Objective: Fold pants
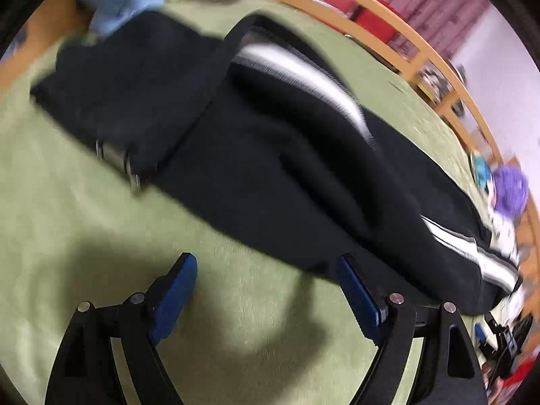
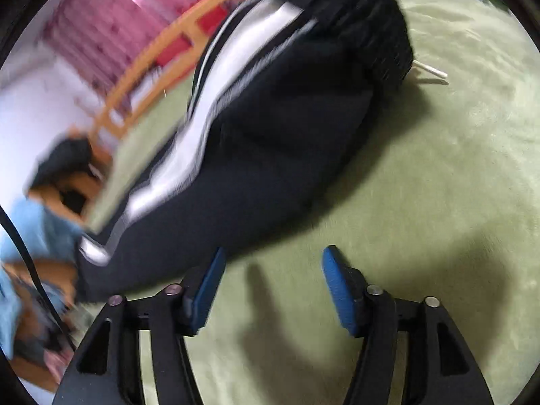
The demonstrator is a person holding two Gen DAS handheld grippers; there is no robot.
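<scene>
On the green blanket [image 1: 84, 236] lie the black pants [image 1: 263, 168], white side stripe [image 1: 303, 71] up, one part folded over the rest. Just beside their near edge the left gripper [image 1: 266, 263] stands spread wide, gripping nothing. Near that edge too, the right gripper [image 2: 273, 256] gapes empty. Beyond the pants runs a wooden rail [image 1: 388, 20].
</scene>
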